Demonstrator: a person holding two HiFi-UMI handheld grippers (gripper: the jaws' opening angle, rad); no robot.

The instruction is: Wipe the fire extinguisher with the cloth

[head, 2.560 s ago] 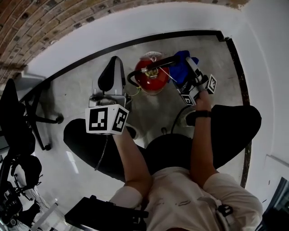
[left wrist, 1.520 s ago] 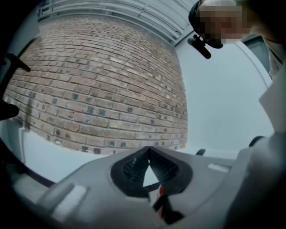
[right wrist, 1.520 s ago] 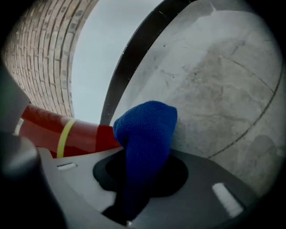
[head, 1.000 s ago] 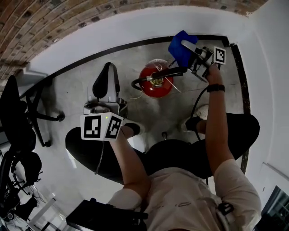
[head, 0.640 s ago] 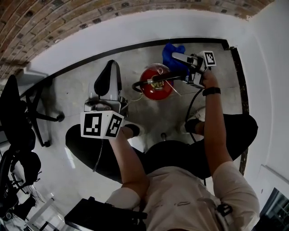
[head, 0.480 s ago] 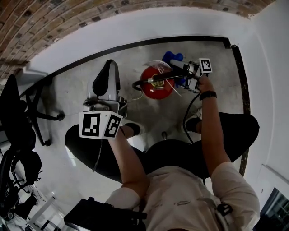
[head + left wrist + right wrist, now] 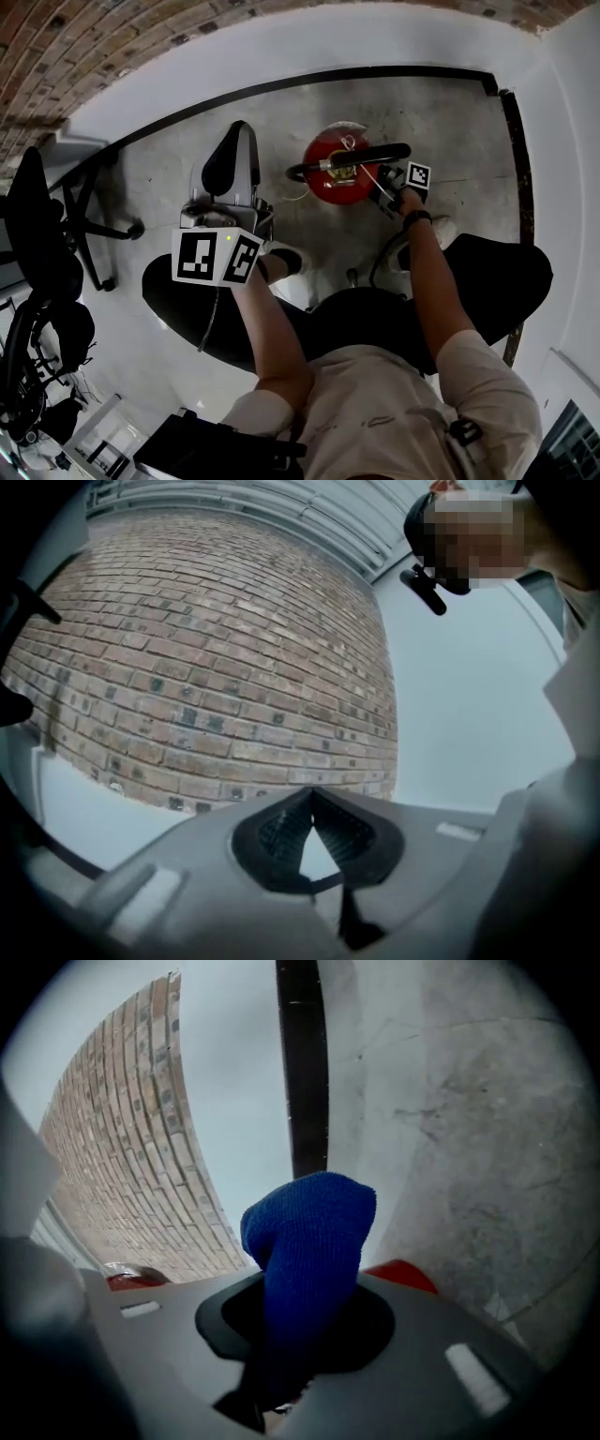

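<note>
Two grippers are up, but only the right gripper (image 7: pixel 392 192) is at work: its jaws are clamped on a folded blue cloth (image 7: pixel 314 1232), which sticks out past them in a rounded wad. The left gripper (image 7: pixel 232 155) hangs well to the left of the job, and the left gripper view shows its jaws (image 7: pixel 311 803) pressed together at the tips with nothing between them.

The fire extinguisher (image 7: pixel 337 173) stands upright on the grey floor (image 7: pixel 450 122), near the black skirting (image 7: pixel 281 82) at the foot of the far wall, its long axis running straight up toward the head camera. It lies just left of the right gripper and slightly farther off, so the right arm is plainly the nearer one. In the right gripper view, slivers of its red shell (image 7: pixel 403 1277) show just behind that gripper's body on both sides, so the cloth looks close against the cylinder; whether it actually touches I cannot tell.

Seen from above, the extinguisher is a glossy red drum with a rounded shoulder, a metal valve at the centre and a black hose (image 7: pixel 352 159) arching across its top. Wiping would likely mean sweeping the cloth leftward round the shoulder, under that hose
</note>
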